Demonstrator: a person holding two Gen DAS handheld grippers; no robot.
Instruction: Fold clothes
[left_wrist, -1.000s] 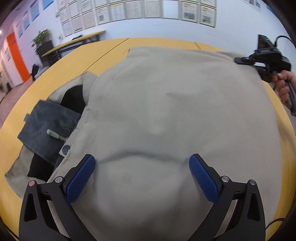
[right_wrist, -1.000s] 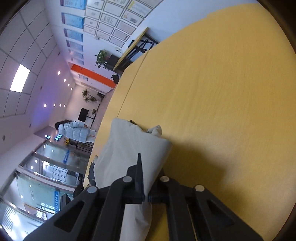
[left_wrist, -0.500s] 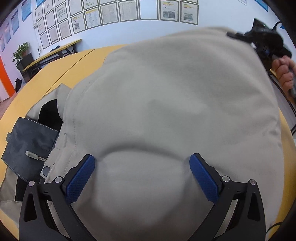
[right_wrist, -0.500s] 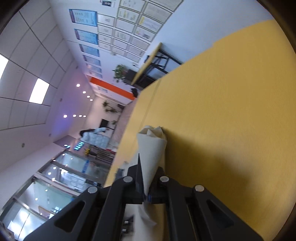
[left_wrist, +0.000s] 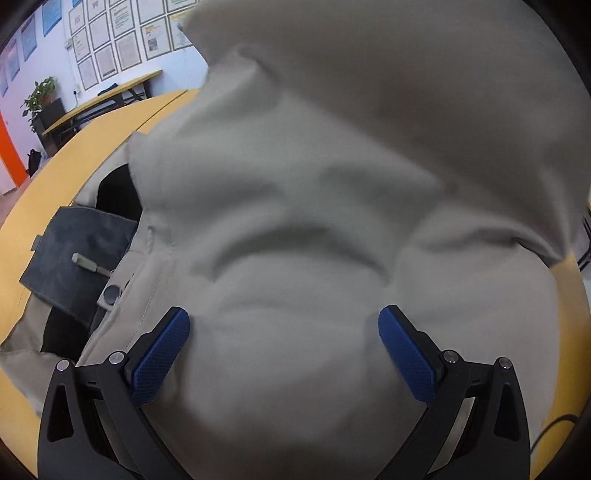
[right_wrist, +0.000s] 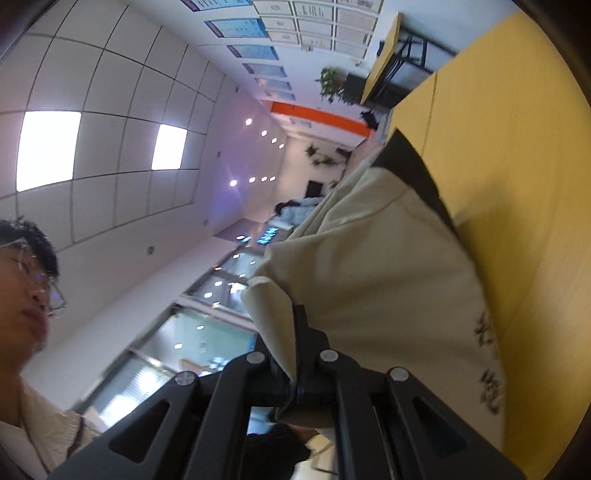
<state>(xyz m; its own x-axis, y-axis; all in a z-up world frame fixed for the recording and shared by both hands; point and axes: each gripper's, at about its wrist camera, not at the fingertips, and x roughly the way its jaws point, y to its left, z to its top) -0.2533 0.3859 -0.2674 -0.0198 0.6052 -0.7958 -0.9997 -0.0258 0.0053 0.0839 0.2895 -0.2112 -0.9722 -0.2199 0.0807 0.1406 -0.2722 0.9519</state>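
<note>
Two blue pads of the left gripper (left_wrist: 283, 347) stood spread wide apart, released, over the beige jacket (left_wrist: 314, 229), which covered most of the yellow tabletop (left_wrist: 66, 162) toward its right edge. The right gripper (right_wrist: 293, 373) was clenched on a hem of that jacket, lifting it off the tabletop. A dark lining flap (left_wrist: 77, 258) lay toward the left edge.

Bright indoor light from ceiling panels (right_wrist: 48, 149), heavy fisheye warp w/ dark corners, motion blur on cloth (left_wrist: 332, 229)
</note>
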